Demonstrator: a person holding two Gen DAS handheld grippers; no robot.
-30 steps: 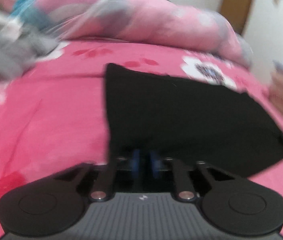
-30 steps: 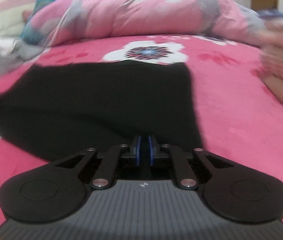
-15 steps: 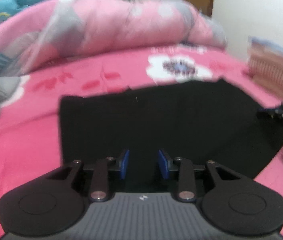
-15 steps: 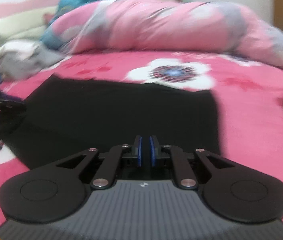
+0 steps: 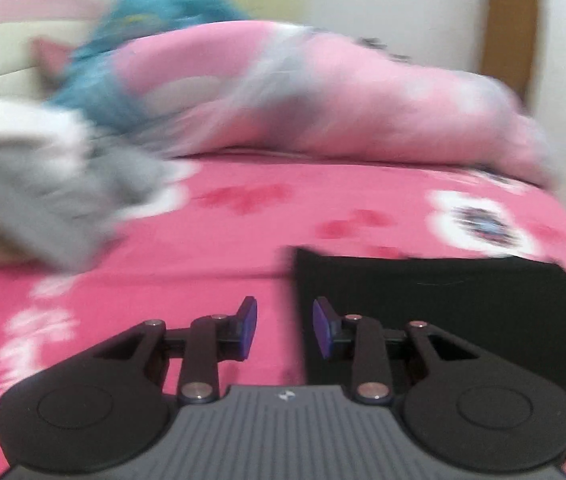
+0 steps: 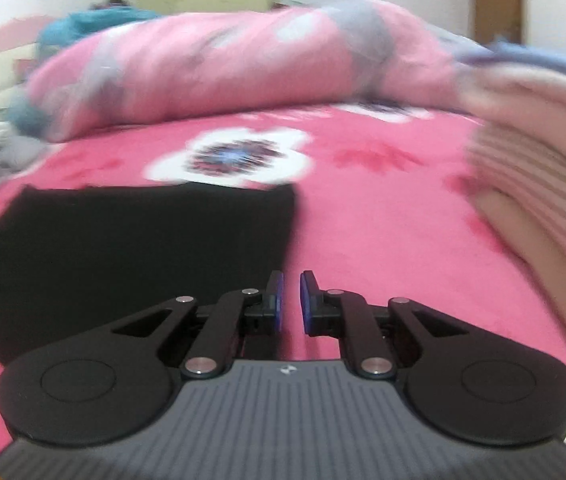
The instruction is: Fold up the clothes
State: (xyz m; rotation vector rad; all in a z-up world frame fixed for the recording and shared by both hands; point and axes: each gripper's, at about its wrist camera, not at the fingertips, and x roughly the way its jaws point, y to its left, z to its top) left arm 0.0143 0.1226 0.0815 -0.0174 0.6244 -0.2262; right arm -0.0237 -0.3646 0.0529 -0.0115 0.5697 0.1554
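Since a second ago both grippers have let go of the black garment point(image 5: 435, 312) and drawn off its edges. It lies folded flat on the pink bed point(image 6: 383, 240); this fold looks complete.

Left gripper point(image 5: 285, 330): jaws closing, nothing between. Right gripper point(image 6: 287, 306): jaws opening slightly, empty.

Count: one black garment, one striped folded stack point(image 6: 539, 184), one grey heap point(image 5: 43, 192).

One black garment point(image 5: 443, 312) lies on one bed point(image 5: 203, 264), with one rolled quilt point(image 5: 323, 100), one grey clothes heap point(image 5: 43, 200) and one folded stack point(image 6: 543, 184).
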